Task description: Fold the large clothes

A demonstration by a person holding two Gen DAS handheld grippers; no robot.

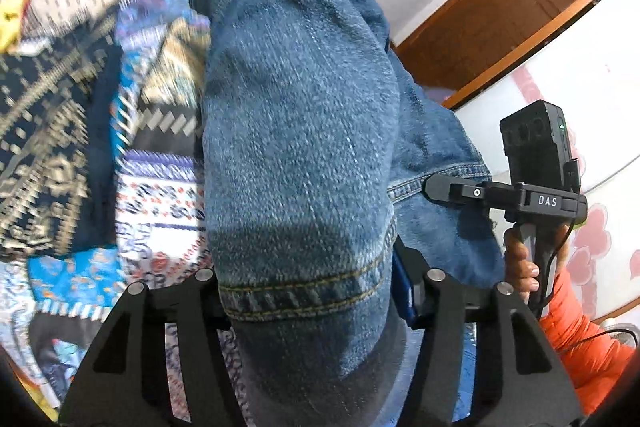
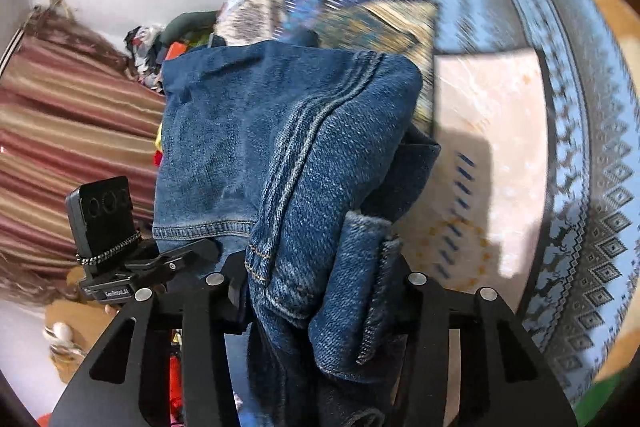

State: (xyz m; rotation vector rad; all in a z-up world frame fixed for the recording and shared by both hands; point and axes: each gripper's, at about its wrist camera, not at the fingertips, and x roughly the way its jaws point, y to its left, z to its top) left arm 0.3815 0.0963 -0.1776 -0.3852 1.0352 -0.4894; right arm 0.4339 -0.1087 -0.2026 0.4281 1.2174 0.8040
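Note:
A pair of blue denim jeans (image 1: 304, 115) hangs lifted between both grippers above a patterned bedspread. My left gripper (image 1: 316, 295) is shut on a hemmed edge of the jeans, and the denim drapes over its fingers and hides the tips. In the left wrist view the right gripper (image 1: 444, 189) shows at the right, clamped on another seam of the jeans. In the right wrist view my right gripper (image 2: 324, 291) is shut on a bunched, seamed part of the jeans (image 2: 288, 131). The left gripper (image 2: 188, 255) shows at the left there, gripping the jeans' hem.
A patchwork bedspread (image 1: 80, 131) in blue, white and gold lies below, also in the right wrist view (image 2: 520, 107). A wooden door frame (image 1: 500, 23) and white wall stand at the right. A striped curtain (image 2: 60, 131) and a pile of clothes (image 2: 160, 43) are at the left.

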